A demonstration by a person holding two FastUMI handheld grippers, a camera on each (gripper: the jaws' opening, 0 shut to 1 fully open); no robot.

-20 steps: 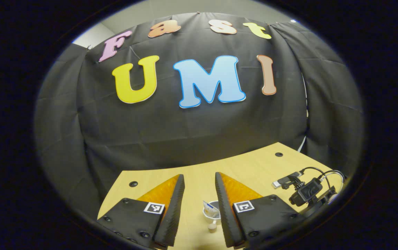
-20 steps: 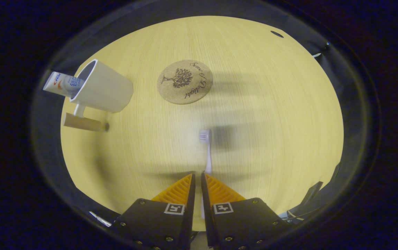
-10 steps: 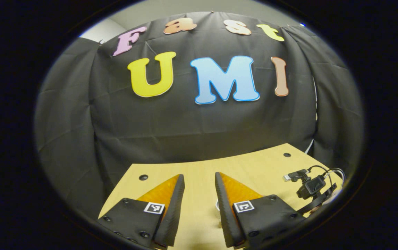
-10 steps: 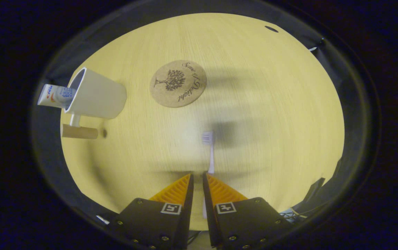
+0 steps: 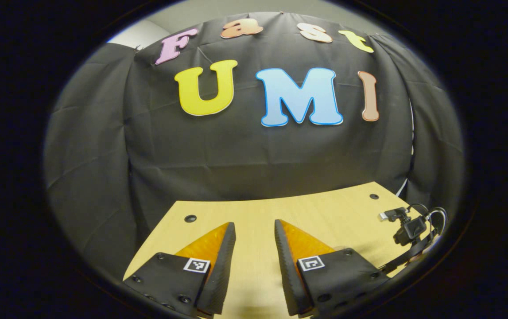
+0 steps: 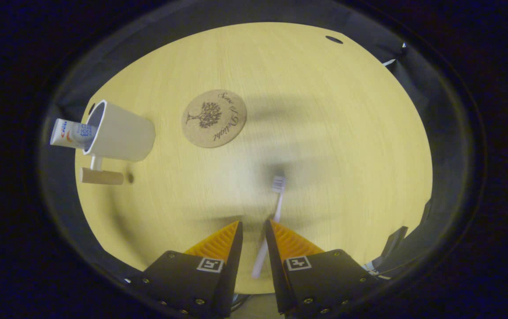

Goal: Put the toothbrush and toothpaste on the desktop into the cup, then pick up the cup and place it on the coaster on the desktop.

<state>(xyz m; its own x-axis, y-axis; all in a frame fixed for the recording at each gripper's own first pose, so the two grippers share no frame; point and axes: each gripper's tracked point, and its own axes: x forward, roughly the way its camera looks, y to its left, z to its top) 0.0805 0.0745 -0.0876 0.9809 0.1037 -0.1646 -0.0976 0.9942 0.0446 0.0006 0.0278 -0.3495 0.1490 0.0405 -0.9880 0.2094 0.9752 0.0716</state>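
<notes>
In the right gripper view, a white toothbrush lies slanted in the gap of my right gripper, bristle head far and to the right. The fingers stand a little apart, and the handle does not touch both. On the left of the wooden table is a white cup with a wooden handle. A toothpaste tube sticks out of its mouth. A round cork coaster lies right of the cup. My left gripper hangs open over the table with nothing between its fingers.
In the left gripper view, a black device with cables sits at the table's right edge. Small dark holes mark the table's far corners. The black cloth wall stands close behind the table.
The right gripper's fingers have parted slightly, and the toothbrush has tipped from straight to slanting right. The left gripper's view has shifted, so the cup between its fingers has passed from sight.
</notes>
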